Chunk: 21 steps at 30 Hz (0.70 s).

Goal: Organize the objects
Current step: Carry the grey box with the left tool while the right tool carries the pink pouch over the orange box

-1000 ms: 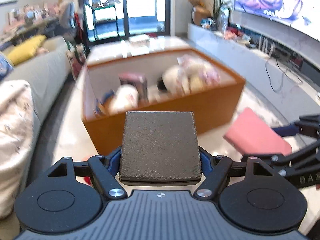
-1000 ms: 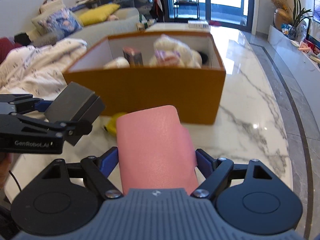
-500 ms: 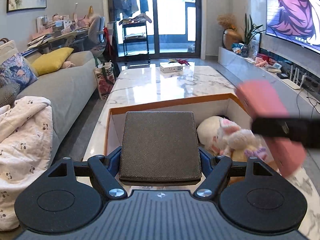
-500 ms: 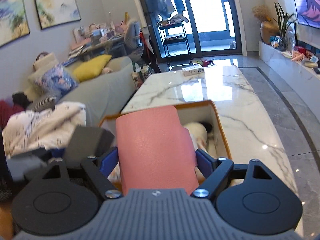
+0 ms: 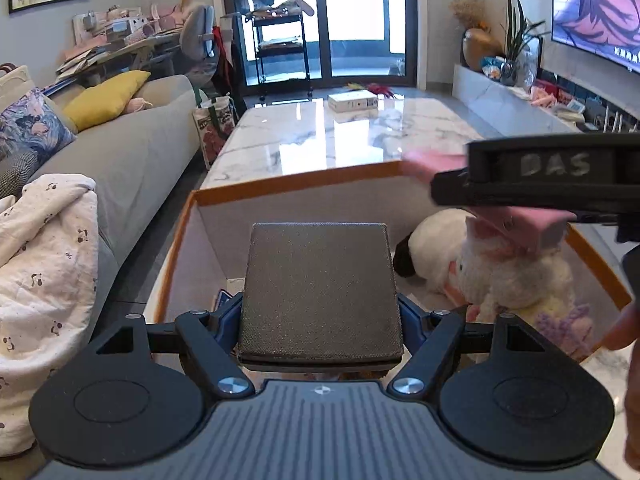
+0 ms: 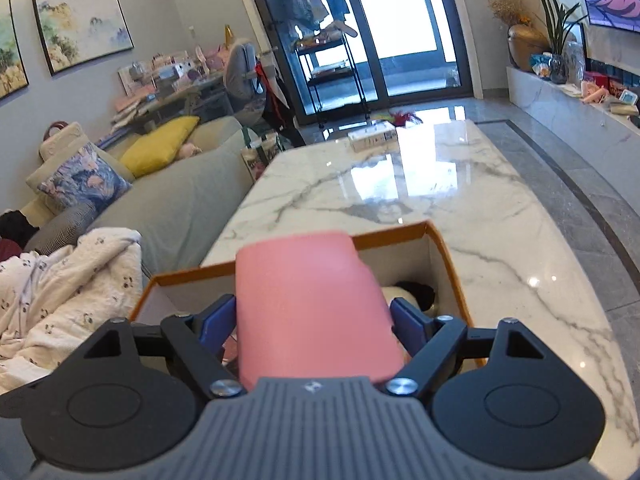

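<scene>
Grey pouch (image 5: 320,288) clamped in left gripper (image 5: 320,320), angled down over orange box (image 5: 292,186)

Dark grey textured case (image 5: 320,292), flat and rectangular, clamped over the near left part of the orange-rimmed box (image 5: 280,188). Pink smooth case (image 6: 308,308), clamped above the box's right side, over white plush toys (image 5: 500,272) lying inside.
</scene>
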Tool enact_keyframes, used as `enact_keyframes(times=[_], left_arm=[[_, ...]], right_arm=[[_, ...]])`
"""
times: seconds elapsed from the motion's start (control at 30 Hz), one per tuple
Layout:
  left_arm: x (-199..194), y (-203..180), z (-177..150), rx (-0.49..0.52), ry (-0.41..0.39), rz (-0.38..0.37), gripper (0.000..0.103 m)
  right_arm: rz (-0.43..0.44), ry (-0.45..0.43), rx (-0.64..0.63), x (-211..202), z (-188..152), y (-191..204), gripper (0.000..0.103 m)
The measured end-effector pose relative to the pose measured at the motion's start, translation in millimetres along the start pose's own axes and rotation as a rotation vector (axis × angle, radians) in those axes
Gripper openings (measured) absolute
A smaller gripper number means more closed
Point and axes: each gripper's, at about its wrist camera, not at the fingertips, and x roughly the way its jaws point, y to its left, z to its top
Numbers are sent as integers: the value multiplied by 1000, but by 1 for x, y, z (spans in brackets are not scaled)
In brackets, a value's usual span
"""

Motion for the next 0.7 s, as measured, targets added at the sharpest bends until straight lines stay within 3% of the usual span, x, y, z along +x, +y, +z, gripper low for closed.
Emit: enact_keyframes(times=[0.3,0.7], left_arm=[[11,6,0,-41,44,-32,88],[11,-3,0,-25,44,-6,89]], right_arm=[[-26,61,32,27,-11,-4,83],[-53,90,39,28,-9,-2,83]])
